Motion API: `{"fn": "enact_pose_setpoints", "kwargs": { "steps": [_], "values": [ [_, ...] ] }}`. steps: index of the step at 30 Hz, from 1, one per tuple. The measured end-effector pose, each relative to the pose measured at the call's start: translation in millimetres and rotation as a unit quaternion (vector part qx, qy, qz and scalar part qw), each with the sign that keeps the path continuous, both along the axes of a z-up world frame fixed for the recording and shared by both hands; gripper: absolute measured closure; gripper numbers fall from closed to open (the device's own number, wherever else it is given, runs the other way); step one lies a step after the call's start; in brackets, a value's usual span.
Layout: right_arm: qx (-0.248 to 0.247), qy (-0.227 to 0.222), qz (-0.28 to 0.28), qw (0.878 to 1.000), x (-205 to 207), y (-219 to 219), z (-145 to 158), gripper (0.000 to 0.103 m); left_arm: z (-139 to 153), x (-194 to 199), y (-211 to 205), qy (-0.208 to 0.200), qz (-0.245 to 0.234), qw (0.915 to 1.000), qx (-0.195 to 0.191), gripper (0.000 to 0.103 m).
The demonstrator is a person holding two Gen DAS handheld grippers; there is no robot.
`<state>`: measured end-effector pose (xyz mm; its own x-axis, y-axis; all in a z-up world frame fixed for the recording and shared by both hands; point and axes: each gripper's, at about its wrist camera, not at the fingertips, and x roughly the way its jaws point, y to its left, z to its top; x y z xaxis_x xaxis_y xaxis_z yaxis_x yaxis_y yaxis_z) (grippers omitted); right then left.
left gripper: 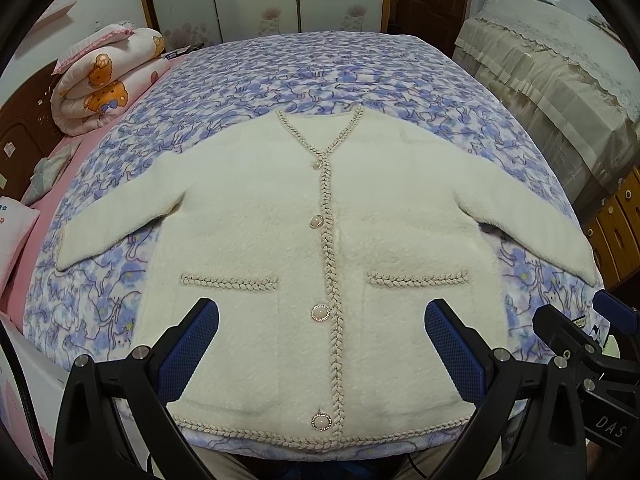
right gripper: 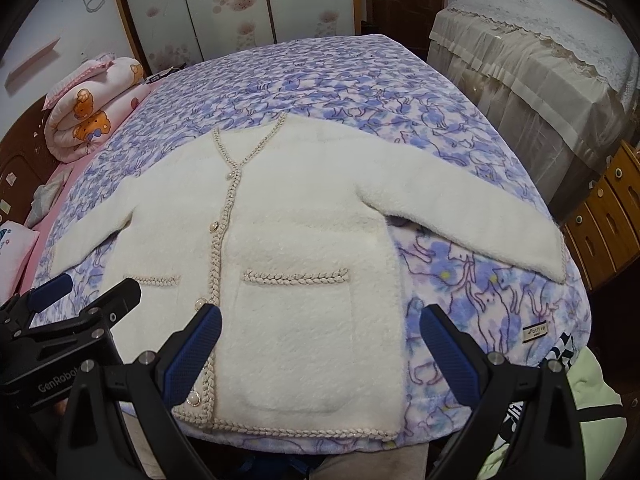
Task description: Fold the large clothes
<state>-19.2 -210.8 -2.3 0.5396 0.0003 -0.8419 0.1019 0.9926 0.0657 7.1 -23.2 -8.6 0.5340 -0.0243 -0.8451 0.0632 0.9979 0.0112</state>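
A cream fluffy cardigan [left gripper: 256,216] with braided trim, round buttons and two front pockets lies flat, front up, on the bed, both sleeves spread out to the sides. It also shows in the right wrist view [right gripper: 304,216]. My left gripper [left gripper: 322,320] is open and empty, held above the hem at the button line. My right gripper [right gripper: 322,324] is open and empty, above the cardigan's right pocket and hem. Each gripper shows at the edge of the other's view.
The bed is covered by a purple floral blanket [left gripper: 320,68]. A rolled bear-print quilt [left gripper: 108,76] lies at the far left. A lace-covered cabinet [left gripper: 560,80] and wooden drawers [left gripper: 616,224] stand to the right. A pink pillow [left gripper: 12,236] lies at the left edge.
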Motion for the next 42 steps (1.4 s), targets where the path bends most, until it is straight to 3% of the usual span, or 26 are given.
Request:
{"fn": "enact_pose_setpoints", "kwargs": {
  "steps": [15,24,34,38,42],
  "values": [
    [0.007,-0.015,-0.007,1.0,11,-28,11,0.003,17,14,-25,-0.018,-0.032,0.9993,0.008,0.001],
    [0.005,-0.026,-0.047,0.999,29,-79,8,0.003,38,50,-61,-0.061,-0.083,0.9944,-0.026,0.001],
    [0.036,-0.007,-0.126,0.991,58,-166,-32,0.003,19,105,-127,-0.087,-0.118,0.9891,-0.015,0.001],
    [0.072,-0.001,-0.166,0.983,64,-206,-56,0.003,6,134,-154,-0.088,-0.133,0.9868,-0.031,0.001],
    [0.097,0.009,-0.213,0.972,63,-240,-83,0.003,-14,155,-182,-0.085,-0.147,0.9853,-0.009,0.001]
  ]
}}
